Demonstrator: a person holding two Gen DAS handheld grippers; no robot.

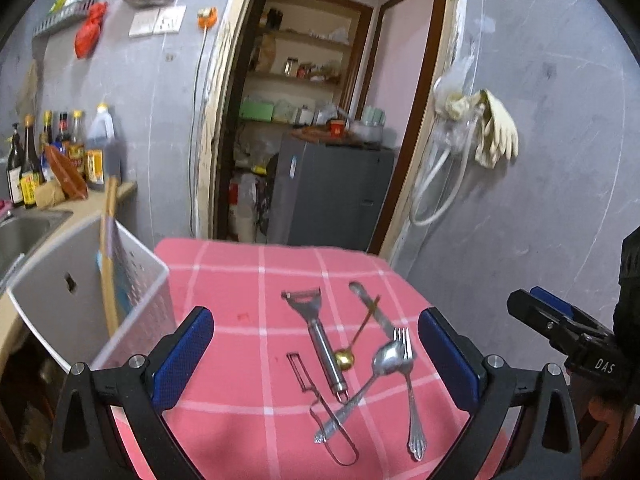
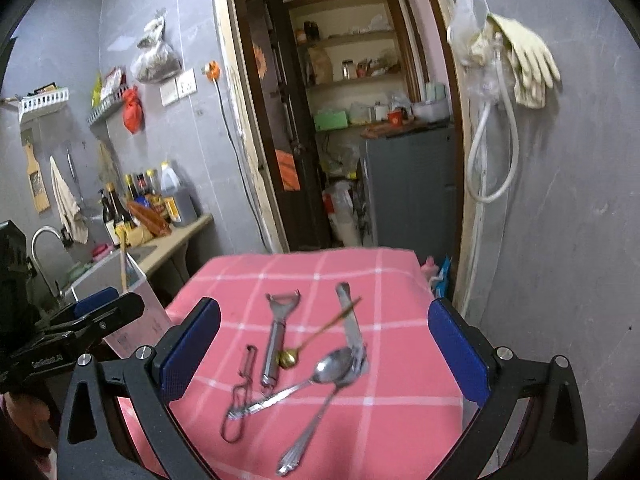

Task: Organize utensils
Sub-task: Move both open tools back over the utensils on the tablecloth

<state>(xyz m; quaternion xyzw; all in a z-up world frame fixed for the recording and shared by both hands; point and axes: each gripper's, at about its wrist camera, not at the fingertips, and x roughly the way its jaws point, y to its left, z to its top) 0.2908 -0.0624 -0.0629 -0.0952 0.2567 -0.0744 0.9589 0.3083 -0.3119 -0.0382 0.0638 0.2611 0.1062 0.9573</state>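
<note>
A loose pile of metal utensils lies on the pink checked cloth [image 1: 224, 280]: a Y-peeler [image 1: 320, 336], a wire-handled peeler [image 1: 316, 396], a small gold spoon [image 1: 352, 344], a silver spoon [image 1: 360, 384], a fork [image 1: 408, 384] and a flat steel piece [image 1: 368, 308]. My left gripper [image 1: 316, 356] hovers open above the pile, holding nothing. My right gripper [image 2: 326, 350] is also open and empty over the same pile, where the Y-peeler [image 2: 276, 340] and silver spoon [image 2: 304, 384] show between its blue pads. Each gripper appears at the edge of the other's view.
A white perforated basket [image 1: 80, 288] with a wooden stick in it stands at the table's left edge. Behind it are a sink [image 1: 24, 232] and counter with sauce bottles [image 1: 60, 152]. A doorway to a pantry with a grey fridge [image 1: 332, 192] lies beyond the table.
</note>
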